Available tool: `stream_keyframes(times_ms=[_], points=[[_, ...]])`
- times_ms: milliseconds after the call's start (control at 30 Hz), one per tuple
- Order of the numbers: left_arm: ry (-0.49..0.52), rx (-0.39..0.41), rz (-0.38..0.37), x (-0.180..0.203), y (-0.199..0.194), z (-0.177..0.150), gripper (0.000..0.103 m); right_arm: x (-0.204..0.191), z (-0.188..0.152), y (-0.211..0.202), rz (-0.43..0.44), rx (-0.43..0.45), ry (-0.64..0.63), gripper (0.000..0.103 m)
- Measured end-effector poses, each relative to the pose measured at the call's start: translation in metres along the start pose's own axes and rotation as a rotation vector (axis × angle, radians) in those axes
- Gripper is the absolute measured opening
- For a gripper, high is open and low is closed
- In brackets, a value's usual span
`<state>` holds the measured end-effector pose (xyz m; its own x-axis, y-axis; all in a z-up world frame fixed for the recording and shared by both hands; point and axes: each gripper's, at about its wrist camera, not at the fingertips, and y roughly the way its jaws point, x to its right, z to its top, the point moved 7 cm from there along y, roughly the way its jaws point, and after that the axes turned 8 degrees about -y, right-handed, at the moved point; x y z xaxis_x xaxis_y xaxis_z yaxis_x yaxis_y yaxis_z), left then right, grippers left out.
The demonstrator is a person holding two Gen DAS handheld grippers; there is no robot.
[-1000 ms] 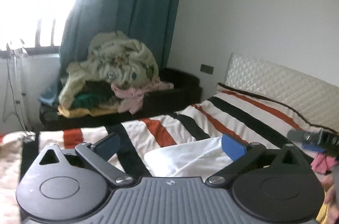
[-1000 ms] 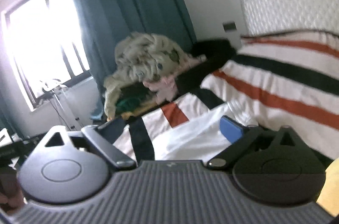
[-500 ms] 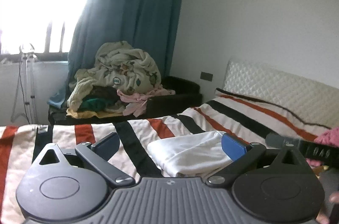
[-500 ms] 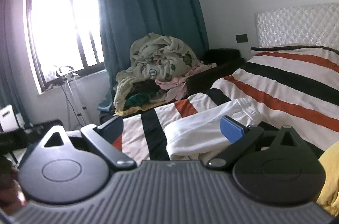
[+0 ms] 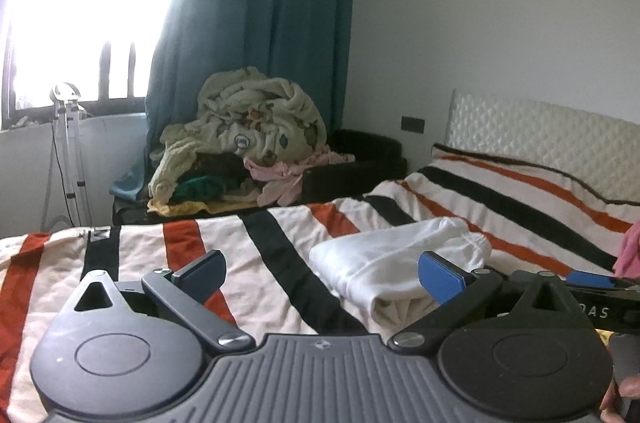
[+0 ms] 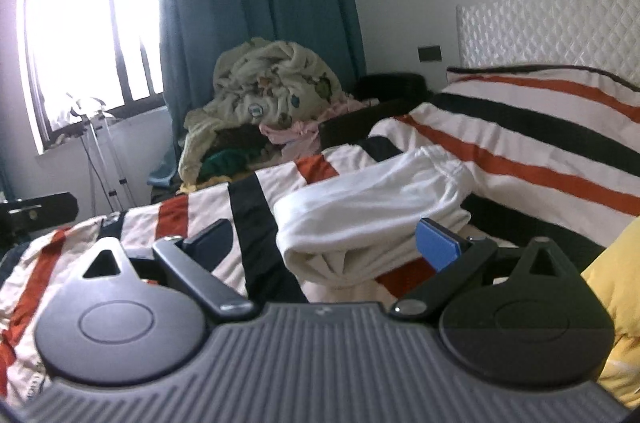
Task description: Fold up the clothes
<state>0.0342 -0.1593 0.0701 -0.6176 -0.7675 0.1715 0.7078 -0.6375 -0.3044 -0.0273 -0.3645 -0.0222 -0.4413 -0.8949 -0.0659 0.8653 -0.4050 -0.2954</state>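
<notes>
A folded white garment [image 5: 394, 261] lies on the striped bed cover [image 5: 256, 255]; it also shows in the right wrist view [image 6: 372, 207]. My left gripper [image 5: 322, 273] is open and empty, held above the bed, with the garment just ahead and to the right of it. My right gripper [image 6: 324, 243] is open and empty, with the garment's near folded edge between and just beyond its fingers. The right gripper's body shows at the right edge of the left wrist view [image 5: 600, 297].
A heap of unfolded clothes and a blanket [image 5: 244, 139] sits on a dark sofa beyond the bed. A yellow cloth [image 6: 616, 303] lies at the right, a pink one [image 5: 628, 251] too. White headboard [image 5: 560, 139], teal curtain [image 5: 260, 23], a tripod [image 5: 66, 151] by the window.
Both grippers have pulled back and levelled out from the white garment. More of the bed and window is in view. Both stay open and empty.
</notes>
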Motion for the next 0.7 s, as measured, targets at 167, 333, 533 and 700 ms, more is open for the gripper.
stream_keyframes(times_ms=[167, 333, 533, 700], points=[[0.01, -0.036, 0.014, -0.001, 0.025, -0.01, 0.103, -0.006, -0.008, 0.016, -0.006, -0.043, -0.024, 0.099], [0.016, -0.05, 0.04, 0.0, 0.035, -0.02, 0.103, -0.01, -0.013, 0.021, -0.018, -0.046, -0.046, 0.099], [0.023, -0.07, 0.044, 0.003, 0.042, -0.031, 0.103, -0.008, -0.015, 0.021, -0.027, -0.03, -0.031, 0.099], [0.03, -0.063, 0.037, 0.007, 0.044, -0.032, 0.103, -0.008, -0.015, 0.027, -0.011, -0.042, -0.026, 0.099]])
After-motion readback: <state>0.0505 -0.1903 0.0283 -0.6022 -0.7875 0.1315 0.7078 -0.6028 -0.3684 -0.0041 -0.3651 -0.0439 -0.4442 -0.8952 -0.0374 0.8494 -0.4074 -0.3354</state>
